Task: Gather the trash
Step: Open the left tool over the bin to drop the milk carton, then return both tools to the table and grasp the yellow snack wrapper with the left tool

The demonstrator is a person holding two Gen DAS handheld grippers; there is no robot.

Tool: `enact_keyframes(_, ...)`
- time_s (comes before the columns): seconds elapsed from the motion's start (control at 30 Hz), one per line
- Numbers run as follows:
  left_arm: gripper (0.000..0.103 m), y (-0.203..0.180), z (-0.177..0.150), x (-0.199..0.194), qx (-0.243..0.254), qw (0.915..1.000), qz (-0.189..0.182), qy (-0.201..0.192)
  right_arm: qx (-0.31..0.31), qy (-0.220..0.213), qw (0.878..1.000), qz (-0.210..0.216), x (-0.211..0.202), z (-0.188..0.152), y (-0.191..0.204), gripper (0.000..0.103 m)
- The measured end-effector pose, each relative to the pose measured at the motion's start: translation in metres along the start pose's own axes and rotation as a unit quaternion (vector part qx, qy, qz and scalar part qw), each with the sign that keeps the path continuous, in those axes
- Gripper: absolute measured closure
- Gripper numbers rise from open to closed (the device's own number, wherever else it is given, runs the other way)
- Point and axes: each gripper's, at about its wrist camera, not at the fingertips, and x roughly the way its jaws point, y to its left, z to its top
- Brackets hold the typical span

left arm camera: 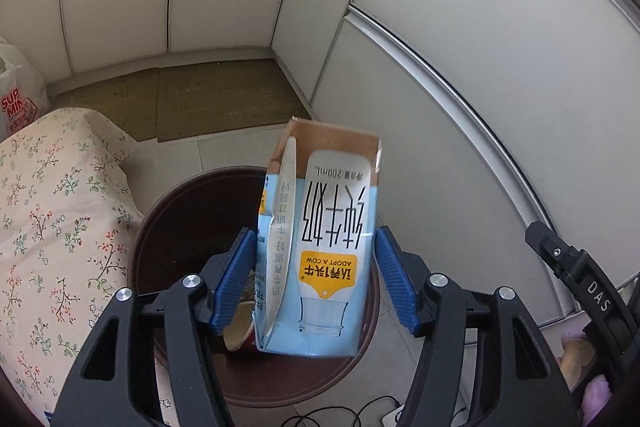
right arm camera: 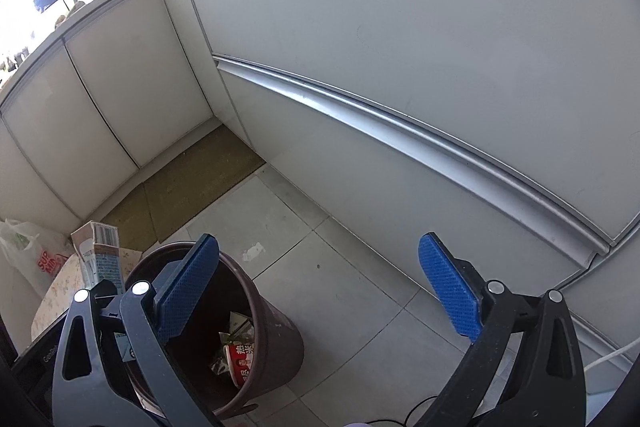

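Straddling the milk carton (left arm camera: 320, 251), left gripper (left arm camera: 316, 279) jaws barely touch it.

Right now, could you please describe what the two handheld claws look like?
Both match: the left claw and right claw have black, open-framed plastic linkage arms with round silver pivot bolts. Each finger ends in a flat blue pad, ribbed or dimpled for grip. A black part at the left view's edge is lettered "DAS".
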Motion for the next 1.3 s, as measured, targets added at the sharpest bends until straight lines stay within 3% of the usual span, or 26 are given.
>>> enact_keyframes(0.07, 0.03, 0.002, -0.003, 0.001, -0.004, 1.0, 0.005, 0.001, -0.003, 0.003, 1.0, 0.001, 0.001, 0.0, 0.002, 0.007)
enact_keyframes(0.43, 0.023, 0.031, -0.028, -0.013, -0.039, 0.9985, 0.03, 0.022, -0.023, 0.024, 0.999, 0.012, 0.001, -0.007, 0.02, 0.007)
enact_keyframes(0.9, 0.023, 0.148, -0.079, -0.083, -0.121, 0.9872, 0.102, 0.014, -0.114, 0.041, 0.991, 0.052, -0.005, -0.031, 0.096, 0.007)
enact_keyframes(1.13, 0.022, 0.211, -0.118, -0.125, -0.182, 0.9737, 0.136, 0.013, -0.188, 0.043, 0.978, 0.077, -0.015, -0.057, 0.153, 0.007)
enact_keyframes(1.3, 0.022, 0.246, -0.15, -0.154, -0.209, 0.9643, 0.162, 0.011, -0.237, 0.069, 0.959, 0.137, -0.031, -0.09, 0.199, 0.007)
